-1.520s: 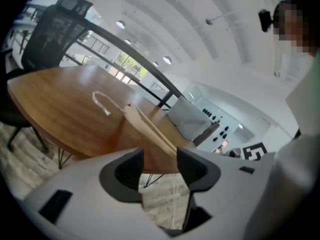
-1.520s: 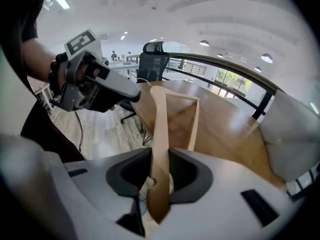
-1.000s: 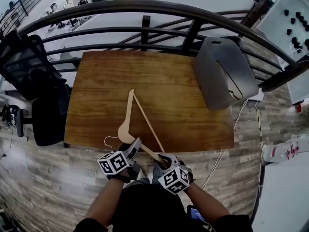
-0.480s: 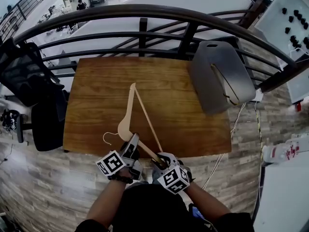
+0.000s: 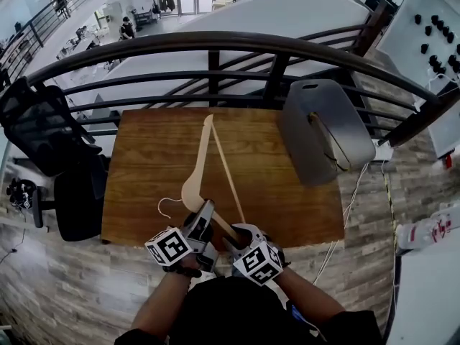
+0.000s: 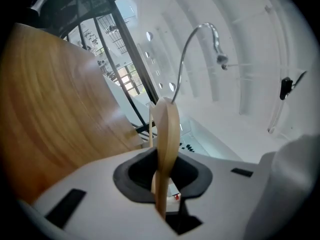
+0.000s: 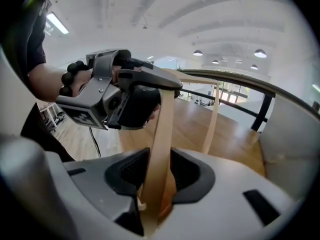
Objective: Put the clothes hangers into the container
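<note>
Held over the worktop (image 5: 144,185), left of the grey container (image 5: 323,131): wooden hanger (image 5: 198,185). Just clenched on it near the hook, left gripper (image 5: 206,218) fingers. Grasping its near end while easing wider, right gripper (image 5: 236,234) fingers.

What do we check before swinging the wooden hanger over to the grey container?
1. Grip of left tool on the light wooden clothes hanger with metal hook: ok. The jaws have just been closing, and the pads clamp it near the hook.
2. Grip of right tool: ok. The pads look pressed on the hanger's end, though the jaws have just been opening.
3. Hanger off the brown wooden table: ok, it looks raised.
4. Mouth of the tall grey container open: ok. Another hanger lies inside.
5. Gap between hanger tip and dark metal railing: cannot tell.
</note>
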`<state>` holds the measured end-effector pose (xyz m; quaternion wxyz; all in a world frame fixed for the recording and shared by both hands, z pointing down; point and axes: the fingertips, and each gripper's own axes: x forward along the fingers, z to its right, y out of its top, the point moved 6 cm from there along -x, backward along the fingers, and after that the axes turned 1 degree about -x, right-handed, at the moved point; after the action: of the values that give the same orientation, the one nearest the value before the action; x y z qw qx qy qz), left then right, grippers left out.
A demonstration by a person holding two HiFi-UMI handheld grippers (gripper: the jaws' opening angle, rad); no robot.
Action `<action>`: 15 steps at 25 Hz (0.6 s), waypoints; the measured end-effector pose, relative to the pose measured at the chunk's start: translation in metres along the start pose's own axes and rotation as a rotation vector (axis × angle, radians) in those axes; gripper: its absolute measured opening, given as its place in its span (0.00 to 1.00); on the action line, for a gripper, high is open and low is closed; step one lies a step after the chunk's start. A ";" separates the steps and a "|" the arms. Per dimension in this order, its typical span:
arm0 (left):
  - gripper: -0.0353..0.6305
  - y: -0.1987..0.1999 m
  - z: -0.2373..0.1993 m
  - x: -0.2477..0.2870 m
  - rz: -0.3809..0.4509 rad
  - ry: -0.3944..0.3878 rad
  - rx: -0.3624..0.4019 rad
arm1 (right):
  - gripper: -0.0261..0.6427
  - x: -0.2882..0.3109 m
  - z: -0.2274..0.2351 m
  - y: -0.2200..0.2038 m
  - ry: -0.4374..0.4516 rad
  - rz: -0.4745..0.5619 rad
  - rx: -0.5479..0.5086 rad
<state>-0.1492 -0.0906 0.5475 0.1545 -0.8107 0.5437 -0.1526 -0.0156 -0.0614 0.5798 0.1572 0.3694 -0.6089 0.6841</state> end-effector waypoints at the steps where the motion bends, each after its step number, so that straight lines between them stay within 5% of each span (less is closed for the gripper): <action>1: 0.15 0.002 0.006 0.003 -0.001 -0.010 0.008 | 0.23 -0.003 0.003 0.003 -0.008 0.000 -0.017; 9: 0.15 0.025 0.061 0.038 -0.030 -0.097 0.135 | 0.17 -0.040 0.047 0.036 -0.091 0.049 -0.060; 15: 0.18 0.043 0.121 0.074 -0.072 -0.229 0.325 | 0.15 -0.081 0.092 0.061 -0.192 0.113 -0.080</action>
<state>-0.1084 -0.1648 0.4262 0.3386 -0.8061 0.4614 -0.1509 0.0277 -0.1428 0.4785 0.0740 0.3919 -0.6678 0.6285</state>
